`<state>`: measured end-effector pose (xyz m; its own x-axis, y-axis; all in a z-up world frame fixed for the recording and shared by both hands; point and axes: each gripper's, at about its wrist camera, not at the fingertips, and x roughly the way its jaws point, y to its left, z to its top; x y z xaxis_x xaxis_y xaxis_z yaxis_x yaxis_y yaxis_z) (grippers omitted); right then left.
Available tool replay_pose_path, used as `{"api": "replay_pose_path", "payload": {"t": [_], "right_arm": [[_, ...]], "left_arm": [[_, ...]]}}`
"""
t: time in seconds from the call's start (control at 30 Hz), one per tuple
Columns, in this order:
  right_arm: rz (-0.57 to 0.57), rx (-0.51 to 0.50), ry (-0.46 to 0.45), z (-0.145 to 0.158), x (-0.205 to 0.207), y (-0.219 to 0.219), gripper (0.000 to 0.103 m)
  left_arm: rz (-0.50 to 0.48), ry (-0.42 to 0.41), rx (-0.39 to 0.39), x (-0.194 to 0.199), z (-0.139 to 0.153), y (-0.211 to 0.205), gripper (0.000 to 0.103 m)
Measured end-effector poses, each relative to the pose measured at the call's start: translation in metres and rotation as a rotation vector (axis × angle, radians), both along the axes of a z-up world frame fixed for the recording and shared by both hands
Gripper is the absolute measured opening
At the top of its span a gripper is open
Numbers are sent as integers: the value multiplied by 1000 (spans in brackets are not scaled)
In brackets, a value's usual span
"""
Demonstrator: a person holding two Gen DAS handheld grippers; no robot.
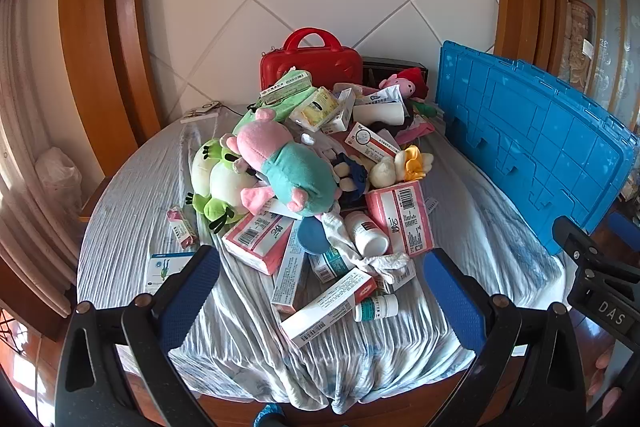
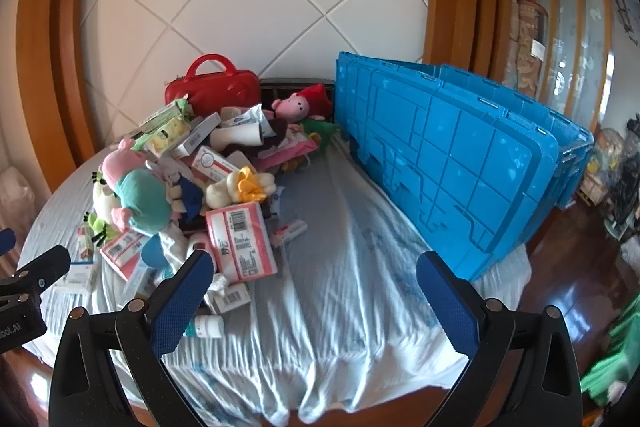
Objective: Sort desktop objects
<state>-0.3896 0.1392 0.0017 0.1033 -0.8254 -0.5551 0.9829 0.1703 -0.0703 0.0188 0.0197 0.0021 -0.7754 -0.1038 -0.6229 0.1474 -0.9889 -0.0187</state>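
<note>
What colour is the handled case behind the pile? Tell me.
Red: the case shows best in the left wrist view.

Black plastic left gripper (image 1: 320,291) and right gripper (image 2: 314,301): blue dimpled rubber fingers (image 1: 188,297), round brass-coloured pivot pins, white lettering, perhaps "DAS", at right edge.

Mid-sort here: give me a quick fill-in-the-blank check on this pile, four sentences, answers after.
1. The hard plastic case with a handle at the back of the pile is ____ in colour.
2. The big ribbed plastic crate lid standing on edge at the table's right is ____.
3. Both sets of tongs, left and right, stand ____ with nothing between them.
4. The pink pig plush toy on top of the pile wears a ____ outfit.

Answers: red; blue; open; teal
</note>
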Motion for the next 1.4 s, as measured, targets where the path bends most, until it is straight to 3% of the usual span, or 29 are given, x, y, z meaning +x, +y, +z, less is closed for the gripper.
{"api": "replay_pose_path", "payload": {"t": [1.4], "right_arm": [[4,8,9,-1,1,-2,103]], "left_arm": [[94,-12,17,5,-4,-16,103]]}}
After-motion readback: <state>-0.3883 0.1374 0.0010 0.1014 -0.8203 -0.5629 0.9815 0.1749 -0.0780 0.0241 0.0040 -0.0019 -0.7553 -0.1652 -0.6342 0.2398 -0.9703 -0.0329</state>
